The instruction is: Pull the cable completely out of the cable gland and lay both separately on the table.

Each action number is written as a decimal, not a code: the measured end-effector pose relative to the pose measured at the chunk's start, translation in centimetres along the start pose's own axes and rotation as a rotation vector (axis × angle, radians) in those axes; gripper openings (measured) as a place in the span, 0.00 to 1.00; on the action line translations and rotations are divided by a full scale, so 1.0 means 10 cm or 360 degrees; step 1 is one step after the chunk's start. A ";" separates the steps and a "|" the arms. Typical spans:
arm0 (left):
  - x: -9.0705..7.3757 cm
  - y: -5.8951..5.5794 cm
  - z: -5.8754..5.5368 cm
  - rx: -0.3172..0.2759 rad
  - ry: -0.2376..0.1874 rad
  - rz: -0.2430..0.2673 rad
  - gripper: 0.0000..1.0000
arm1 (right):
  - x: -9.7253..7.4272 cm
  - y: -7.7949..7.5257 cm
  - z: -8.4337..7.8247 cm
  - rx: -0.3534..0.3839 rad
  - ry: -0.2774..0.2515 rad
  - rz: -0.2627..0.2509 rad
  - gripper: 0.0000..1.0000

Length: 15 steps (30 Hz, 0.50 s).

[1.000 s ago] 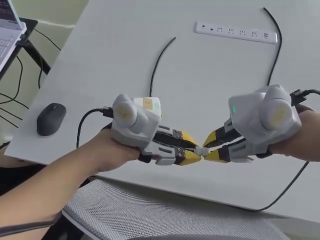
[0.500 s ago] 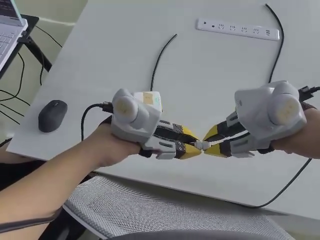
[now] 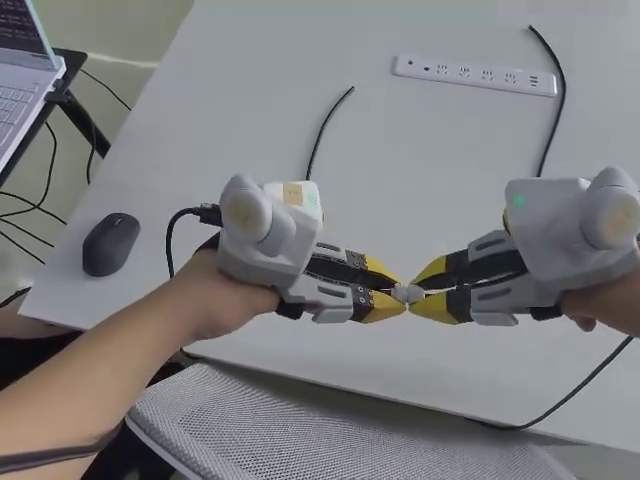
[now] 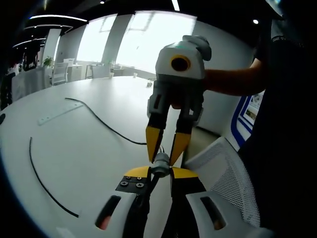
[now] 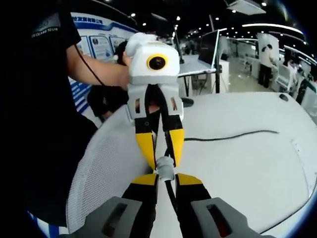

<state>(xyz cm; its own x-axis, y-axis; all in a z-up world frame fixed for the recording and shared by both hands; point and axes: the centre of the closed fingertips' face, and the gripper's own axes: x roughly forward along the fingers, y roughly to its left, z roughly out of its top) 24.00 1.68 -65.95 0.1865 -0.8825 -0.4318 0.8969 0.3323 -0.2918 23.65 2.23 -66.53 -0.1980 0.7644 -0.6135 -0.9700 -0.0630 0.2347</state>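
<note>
Both pairs of yellow jaws are closed to a gap no wider than the cable gland (image 3: 407,294). It sits pinched between them where the tips of the left gripper (image 3: 386,299) and the right gripper (image 3: 430,298) meet nose to nose. In the right gripper view the thin black cable (image 5: 172,194) runs from the gland back between that gripper's own jaws and is thinner than the gap. A dark strand does the same in the left gripper view. The cable is therefore not out yet. The pair hangs in the air above the near edge of the table (image 3: 440,170), over a mesh chair (image 3: 300,430). A black lead (image 3: 322,135) lies on the table behind the left gripper, and I cannot tell whether it is the same cable.

To pull well, one gripper should probably keep the gland while the other lets go and takes the cable itself just behind it. The pull should then go straight along the cable's line, with no bend at the gland's mouth. A tight clamping nut may need loosening first.

Compared with a second ago, the right gripper's body sits further out to the right and lies flatter, more in line with the left. The tips meet on the gland as before.
</note>
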 end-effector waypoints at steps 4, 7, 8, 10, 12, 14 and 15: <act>0.00 0.01 0.01 0.0045 0.0018 0.0004 0.15 | -0.07 -0.02 0.01 0.0139 -0.0077 0.0028 0.11; 0.00 -0.01 0.04 0.0067 0.0019 -0.0004 0.15 | -0.12 -0.03 0.03 0.0221 -0.0128 0.0058 0.13; 0.00 -0.01 0.06 0.0082 0.0011 -0.0004 0.15 | -0.14 -0.03 0.05 0.0278 -0.0165 0.0076 0.13; -0.01 -0.01 0.09 0.0097 0.0001 0.0000 0.15 | -0.17 -0.02 0.09 0.0358 -0.0223 0.0111 0.12; -0.02 -0.01 0.11 0.0125 0.0005 0.0002 0.15 | -0.21 -0.03 0.14 0.0453 -0.0294 0.0160 0.11; -0.02 -0.02 0.11 0.0164 0.0026 -0.0001 0.15 | -0.25 -0.05 0.20 0.0541 -0.0357 0.0205 0.11; -0.03 -0.02 0.11 0.0185 0.0032 -0.0001 0.15 | -0.27 -0.05 0.23 0.0576 -0.0387 0.0234 0.11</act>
<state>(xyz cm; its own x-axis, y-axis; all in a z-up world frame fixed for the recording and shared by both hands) 24.20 1.47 -64.85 0.1788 -0.8754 -0.4492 0.9377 0.2898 -0.1915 25.04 1.71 -63.27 -0.2490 0.8953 -0.3693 -0.8140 0.0131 0.5807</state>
